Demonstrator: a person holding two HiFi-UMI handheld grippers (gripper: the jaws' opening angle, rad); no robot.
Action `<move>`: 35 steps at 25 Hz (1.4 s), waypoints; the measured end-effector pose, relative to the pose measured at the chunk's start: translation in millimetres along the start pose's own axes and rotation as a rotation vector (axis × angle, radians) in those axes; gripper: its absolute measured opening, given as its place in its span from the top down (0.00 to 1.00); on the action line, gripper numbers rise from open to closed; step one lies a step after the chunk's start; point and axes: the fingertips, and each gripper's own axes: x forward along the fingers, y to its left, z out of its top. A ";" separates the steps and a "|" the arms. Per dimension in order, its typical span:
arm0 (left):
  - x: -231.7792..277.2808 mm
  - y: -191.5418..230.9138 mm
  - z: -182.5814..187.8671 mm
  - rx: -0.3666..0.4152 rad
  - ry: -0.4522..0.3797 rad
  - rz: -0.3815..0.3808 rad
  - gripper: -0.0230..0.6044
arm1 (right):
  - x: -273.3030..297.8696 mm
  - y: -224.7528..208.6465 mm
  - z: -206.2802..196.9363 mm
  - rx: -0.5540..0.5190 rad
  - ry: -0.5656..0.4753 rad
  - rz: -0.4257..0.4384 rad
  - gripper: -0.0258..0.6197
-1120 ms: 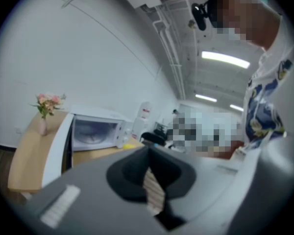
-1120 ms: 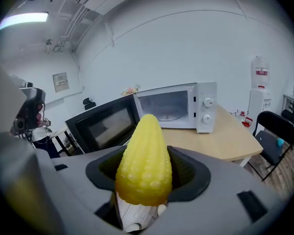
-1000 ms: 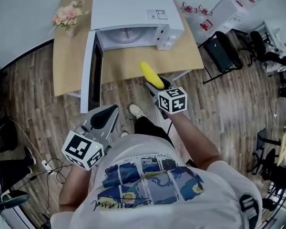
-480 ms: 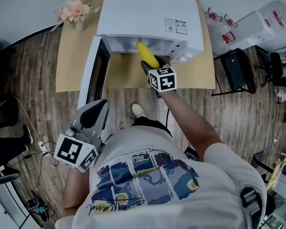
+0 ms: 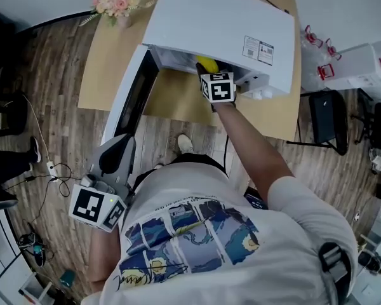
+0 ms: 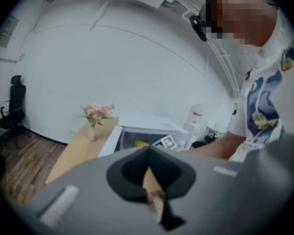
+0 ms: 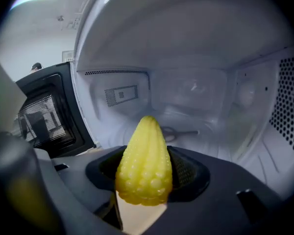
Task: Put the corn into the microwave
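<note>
Corn (image 7: 144, 163) is pinched in the right gripper (image 5: 209, 74), tip pointing ahead into the open microwave (image 7: 201, 43). The placing step looks to be in hand; next, the jaws need to lower toward the microwave's floor just ahead and spread. The left gripper (image 6: 149, 182) hangs empty, its jaws pressed together.

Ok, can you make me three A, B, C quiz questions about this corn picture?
1. Where does the yellow corn cob point? A at the floor; B into the white microwave; C at the ceiling.
2. What colour are the flowers in the vase? A pink; B blue; C black.
3. The microwave's door is: A shut; B open; C gone.
Answers: B, the cob's tip sits inside the cavity. A, pink blooms stand on the tan table. B, the door stands swung wide.
</note>
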 end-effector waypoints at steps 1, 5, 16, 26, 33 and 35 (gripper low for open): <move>1.1 1.7 -0.5 -0.004 0.000 0.012 0.95 | 4.9 -2.3 1.6 -0.006 0.000 -0.003 0.57; 3.9 6.5 -0.7 -0.016 0.001 0.050 0.95 | 20.6 -7.3 5.3 -0.028 0.015 -0.010 0.57; 8.5 19.1 1.0 -0.036 0.001 0.094 0.95 | 38.7 -14.0 11.3 -0.101 0.032 -0.031 0.57; 9.5 23.2 2.0 -0.038 -0.004 0.070 0.95 | 36.4 -16.1 12.2 -0.103 0.045 -0.028 0.57; 2.5 23.6 -2.4 -0.035 -0.006 0.047 0.95 | 32.3 -13.8 7.7 -0.080 0.037 0.000 0.55; -2.1 23.8 -3.5 -0.036 -0.008 0.042 0.95 | 25.5 -15.4 7.0 -0.075 0.040 -0.019 0.55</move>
